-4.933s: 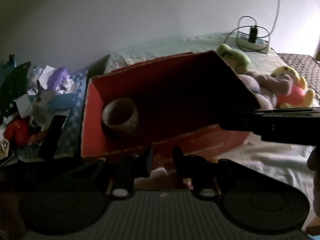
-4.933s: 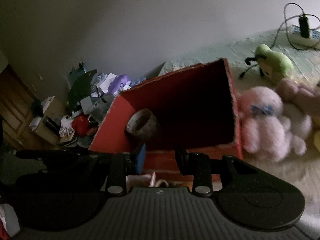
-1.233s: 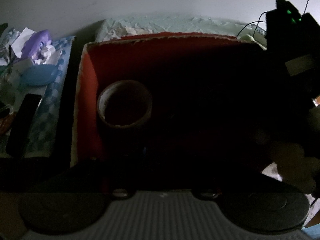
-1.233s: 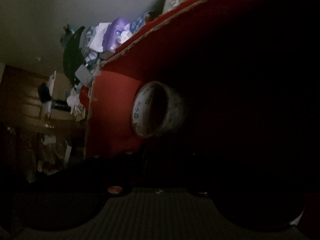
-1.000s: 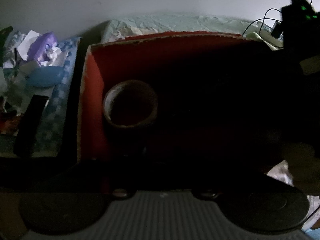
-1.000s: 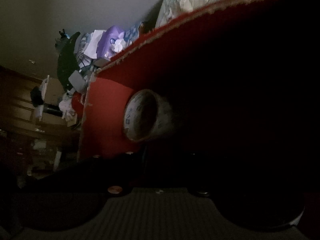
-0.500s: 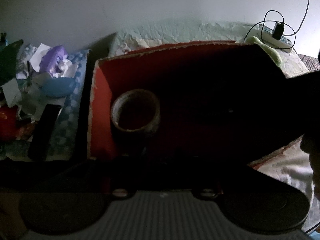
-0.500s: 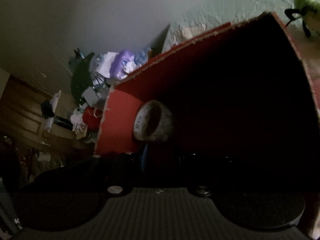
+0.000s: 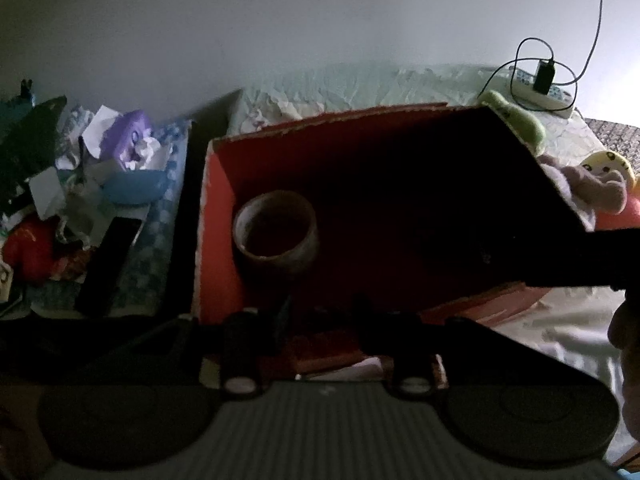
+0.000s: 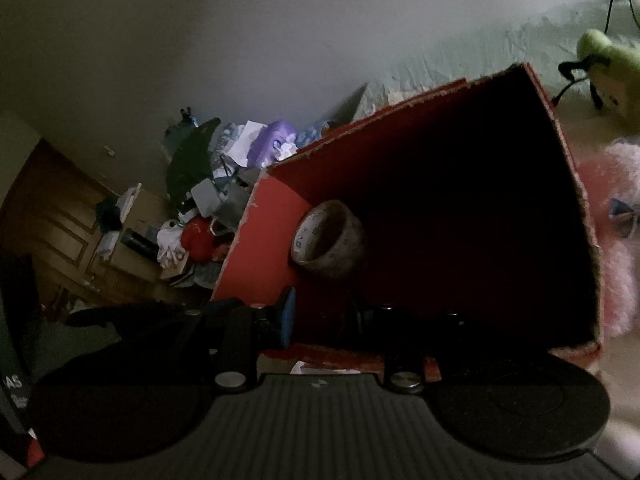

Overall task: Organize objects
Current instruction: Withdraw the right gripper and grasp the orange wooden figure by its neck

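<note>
Hovering at the near rim of the red box (image 9: 218, 216), the left gripper (image 9: 322, 312) has its fingers spread with nothing between them. The right gripper (image 10: 320, 316) is likewise parted and empty over the same rim. A tape roll (image 9: 276, 232) lies inside the box by its left wall (the rest of the interior is too dark to read). Plush toys (image 10: 612, 240) lie just right of the box.
</note>
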Motion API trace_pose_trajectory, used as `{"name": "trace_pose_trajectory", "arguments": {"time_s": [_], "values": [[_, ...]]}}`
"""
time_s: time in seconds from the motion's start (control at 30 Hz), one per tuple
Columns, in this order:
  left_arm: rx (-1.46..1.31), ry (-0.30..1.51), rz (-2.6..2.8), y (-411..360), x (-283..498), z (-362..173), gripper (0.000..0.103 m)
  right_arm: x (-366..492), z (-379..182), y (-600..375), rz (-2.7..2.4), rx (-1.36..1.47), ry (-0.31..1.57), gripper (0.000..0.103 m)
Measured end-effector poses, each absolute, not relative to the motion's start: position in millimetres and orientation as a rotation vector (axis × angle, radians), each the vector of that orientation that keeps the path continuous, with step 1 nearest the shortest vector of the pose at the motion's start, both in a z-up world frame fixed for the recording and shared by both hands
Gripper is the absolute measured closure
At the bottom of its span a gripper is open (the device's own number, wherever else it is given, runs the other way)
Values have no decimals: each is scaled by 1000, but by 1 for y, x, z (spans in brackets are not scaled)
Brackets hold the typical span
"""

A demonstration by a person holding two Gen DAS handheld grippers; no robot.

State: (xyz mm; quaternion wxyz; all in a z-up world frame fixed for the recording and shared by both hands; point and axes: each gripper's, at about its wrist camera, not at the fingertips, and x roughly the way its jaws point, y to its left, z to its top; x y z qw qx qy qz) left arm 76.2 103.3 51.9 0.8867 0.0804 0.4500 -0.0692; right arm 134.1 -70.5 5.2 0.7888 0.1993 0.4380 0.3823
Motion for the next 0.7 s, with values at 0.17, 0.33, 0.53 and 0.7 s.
{"name": "trace_pose_trajectory", "arguments": {"time_s": [0.17,0.33,0.53,0.7], "values": [[172,911,-157,97,61,60,69,121,9,-79,828,412,909,71],[194,899,-171,88,45,63,69,107,10,-92,834,421,875,71],[190,909,-226,77,26,57,68,92,1,-108,823,419,881,71],[149,951,-295,67,19,43,69,87,-16,-123,775,443,932,71]]}}
